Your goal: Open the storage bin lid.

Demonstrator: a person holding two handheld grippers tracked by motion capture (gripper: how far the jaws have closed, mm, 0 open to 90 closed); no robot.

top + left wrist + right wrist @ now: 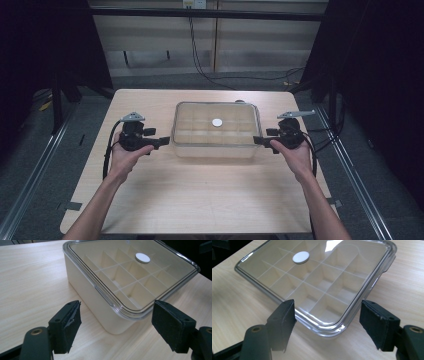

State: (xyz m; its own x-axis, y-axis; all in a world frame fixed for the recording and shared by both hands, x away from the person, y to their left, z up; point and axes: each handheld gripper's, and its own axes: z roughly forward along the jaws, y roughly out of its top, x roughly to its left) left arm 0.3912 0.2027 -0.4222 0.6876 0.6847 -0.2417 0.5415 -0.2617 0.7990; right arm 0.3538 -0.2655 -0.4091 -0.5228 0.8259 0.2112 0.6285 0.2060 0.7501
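Left gripper (161, 142) is sitting at the box's (215, 147) left edge mid-frame, jaws spread wide, a box corner between the pads, nothing gripped. Right gripper (259, 141) is mirroring it at the right edge, also wide. Box is resting centre-frame on the table (200, 200), clear lid (130, 272) on, white disc (217, 122) on top.

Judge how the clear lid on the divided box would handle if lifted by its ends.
The clear lid looks rigid, so it probably won't sag. Its glossy rim may slip between pads. The box compartments look empty, so it may lift too.
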